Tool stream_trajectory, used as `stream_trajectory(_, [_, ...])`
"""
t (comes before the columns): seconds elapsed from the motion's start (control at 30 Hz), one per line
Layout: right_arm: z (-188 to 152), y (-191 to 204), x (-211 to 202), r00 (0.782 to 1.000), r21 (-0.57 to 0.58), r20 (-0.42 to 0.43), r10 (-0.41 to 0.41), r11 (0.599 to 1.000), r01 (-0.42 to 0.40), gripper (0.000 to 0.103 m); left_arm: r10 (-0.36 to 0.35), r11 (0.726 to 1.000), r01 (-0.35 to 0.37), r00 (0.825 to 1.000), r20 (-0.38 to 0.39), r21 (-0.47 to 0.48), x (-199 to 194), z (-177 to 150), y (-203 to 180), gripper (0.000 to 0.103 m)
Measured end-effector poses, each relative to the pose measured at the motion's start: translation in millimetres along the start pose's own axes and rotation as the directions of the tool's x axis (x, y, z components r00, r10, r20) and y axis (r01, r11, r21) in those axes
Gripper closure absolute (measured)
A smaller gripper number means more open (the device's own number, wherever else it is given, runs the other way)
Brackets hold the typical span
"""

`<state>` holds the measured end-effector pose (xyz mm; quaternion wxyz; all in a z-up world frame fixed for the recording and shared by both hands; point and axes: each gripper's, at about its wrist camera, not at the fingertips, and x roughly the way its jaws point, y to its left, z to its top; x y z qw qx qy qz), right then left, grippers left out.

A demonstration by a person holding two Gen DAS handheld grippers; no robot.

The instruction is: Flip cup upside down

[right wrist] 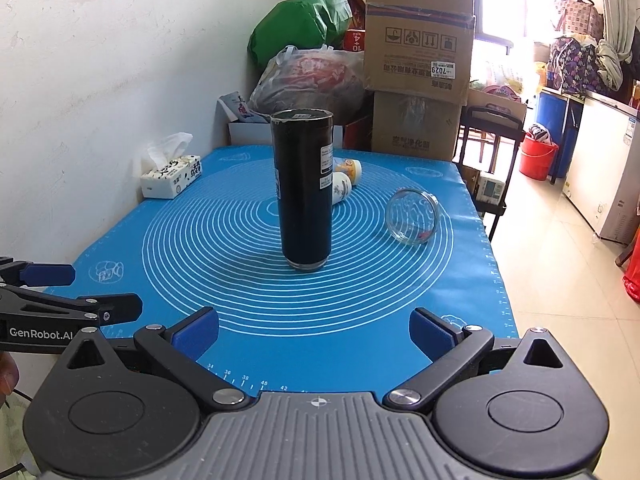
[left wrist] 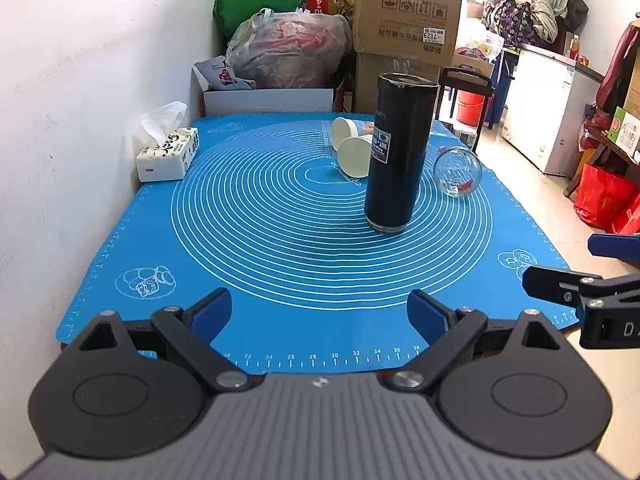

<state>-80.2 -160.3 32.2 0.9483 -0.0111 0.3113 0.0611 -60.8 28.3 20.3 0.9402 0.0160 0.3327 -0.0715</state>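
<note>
Tall black cup (right wrist: 304,190) upright near the middle of the blue mat (right wrist: 224,264).
Glass jar (right wrist: 413,216) lies on its side to its right, two paper cups (left wrist: 352,148) lie behind it. Left gripper (left wrist: 318,316) and right gripper (right wrist: 314,334) both spread wide, holding nothing, at the near edge.

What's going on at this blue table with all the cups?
A person holds two hand grippers, the left gripper and right gripper, both open and holding nothing, at the near edge of the blue mat. A tall black cup stands in the middle; a glass cup and two paper cups lie on their sides behind.
</note>
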Motion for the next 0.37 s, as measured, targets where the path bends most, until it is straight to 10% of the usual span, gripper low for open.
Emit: stream_trajectory(0.37, [-1.1,-4.0,7.1,1.000,0.006,-0.022,0.000,1.000,0.001,0.000,0.001,1.000,-0.001,1.000,-0.003,0.005,0.9,-0.2,0.3,0.009])
